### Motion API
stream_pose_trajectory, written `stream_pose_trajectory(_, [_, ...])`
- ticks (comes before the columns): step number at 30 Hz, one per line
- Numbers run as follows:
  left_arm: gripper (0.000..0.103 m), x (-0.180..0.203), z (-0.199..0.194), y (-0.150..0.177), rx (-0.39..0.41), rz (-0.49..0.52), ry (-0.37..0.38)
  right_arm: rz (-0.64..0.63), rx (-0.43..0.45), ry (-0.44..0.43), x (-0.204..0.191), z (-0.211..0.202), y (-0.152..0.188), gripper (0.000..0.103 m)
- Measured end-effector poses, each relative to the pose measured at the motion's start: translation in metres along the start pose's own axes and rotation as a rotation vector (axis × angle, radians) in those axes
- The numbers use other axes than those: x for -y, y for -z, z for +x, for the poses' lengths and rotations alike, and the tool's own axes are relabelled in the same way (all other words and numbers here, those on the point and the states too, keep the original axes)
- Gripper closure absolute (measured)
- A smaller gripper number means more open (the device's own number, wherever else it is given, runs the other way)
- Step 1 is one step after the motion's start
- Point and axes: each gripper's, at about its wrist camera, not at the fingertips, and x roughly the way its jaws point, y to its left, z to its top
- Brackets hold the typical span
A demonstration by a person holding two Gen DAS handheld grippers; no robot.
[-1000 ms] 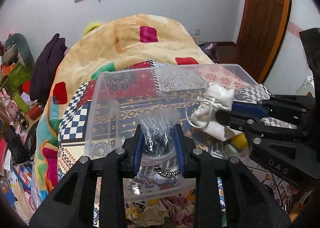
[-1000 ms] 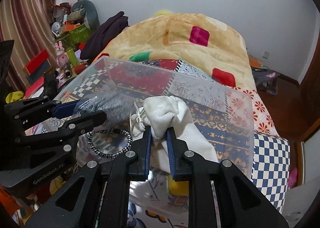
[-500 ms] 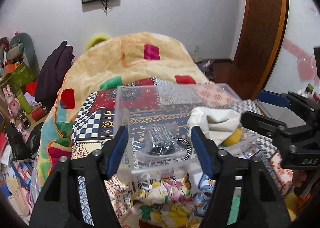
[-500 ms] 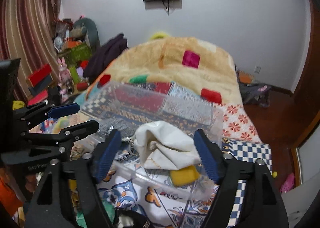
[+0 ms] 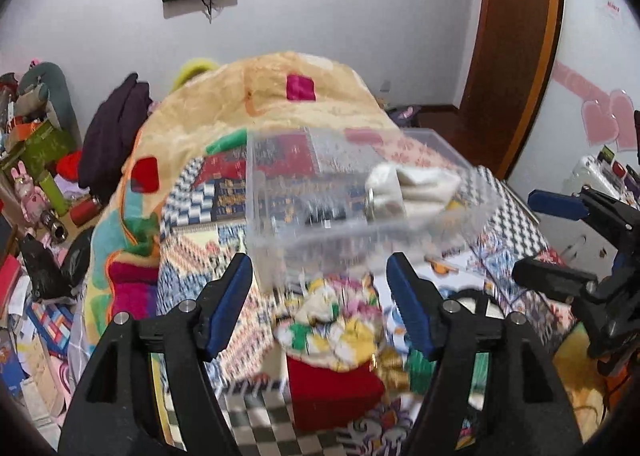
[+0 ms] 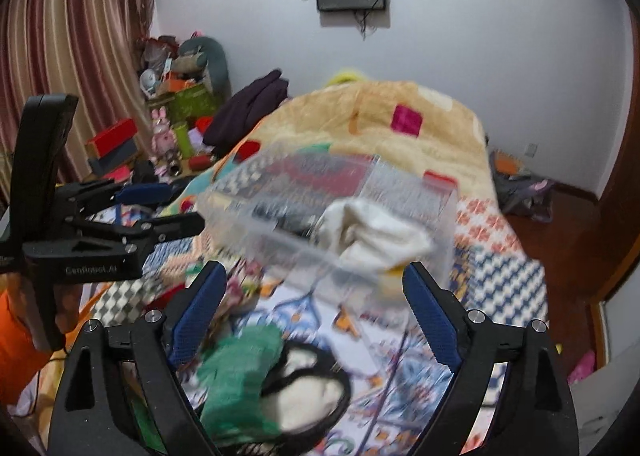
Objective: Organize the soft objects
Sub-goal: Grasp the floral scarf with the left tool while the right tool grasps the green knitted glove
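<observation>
Both grippers hang empty above the bed, which puts the work between picks: one soft thing is in the container and the next is not yet taken. The left gripper has its blue pads spread wide with nothing between them, and the right gripper is just as wide and just as empty. The clear plastic bin sits on the patterned bedspread toward the middle of the bed, in front of the heaped orange blanket, and a cream cloth lies bundled inside it at its right end, with something dark and blurred beside it that cannot be made out. Loose items remain on the near edge of the bed, outside the bin: a green cloth with a pale bundle ringed by a dark band below the right gripper, and a flowered fabric heap with a red piece below the left. The next move probably calls for lowering one gripper onto one of these near pieces, closing on a fold thick enough to hold, and carrying it over the bin's near wall.
</observation>
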Motion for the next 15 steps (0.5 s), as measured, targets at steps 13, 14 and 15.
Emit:
stream_pose_trajectory(13, [0.036, -0.017, 0.037, 0.041, -0.132, -0.040, -0.023, -0.066, -0.203, -0.117, -0.028, 0.036, 0.050, 0.042])
stream_pose_trajectory(14, [0.038, -0.018, 0.040, 0.041, -0.138, -0.043, -0.020, -0.073, -0.213, -0.118, -0.029, 0.039, 0.052, 0.047])
stream_pose_trajectory(15, [0.042, -0.019, 0.042, 0.042, -0.146, -0.045, -0.017, -0.076, -0.221, -0.117, -0.030, 0.041, 0.053, 0.049])
